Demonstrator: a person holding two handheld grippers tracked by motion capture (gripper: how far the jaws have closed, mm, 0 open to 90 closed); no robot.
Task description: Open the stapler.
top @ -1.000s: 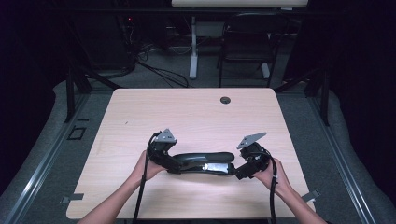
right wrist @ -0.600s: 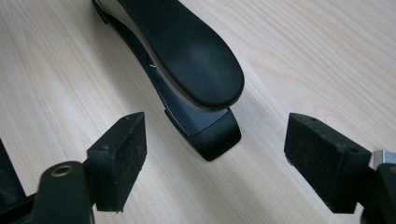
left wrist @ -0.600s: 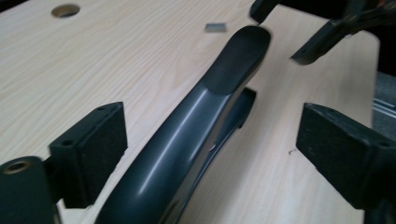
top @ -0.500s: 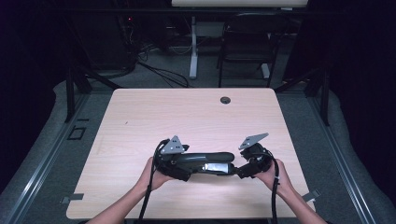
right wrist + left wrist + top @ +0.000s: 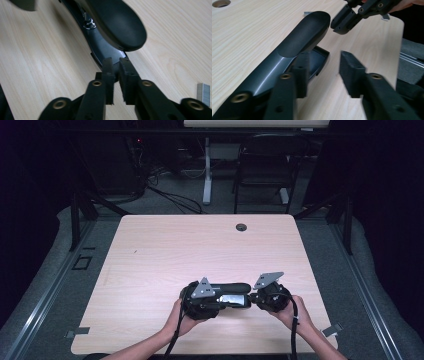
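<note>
Stapler (image 5: 231, 294) lies near the table's (image 5: 165, 250) front edge, between both hands, its top arm hinged up.

Right gripper (image 5: 115, 75) — jaws pressed on the front lip of the stapler's base, pinching it.

Left gripper (image 5: 323, 72) has slid right along the stapler over the last second, the hands now closer together; its jaws are spread, one beside the lower body, nothing clamped.

Strip of staples (image 5: 203, 94) lies just beside the right gripper — likely a reload, with the left about to take a grip.
</note>
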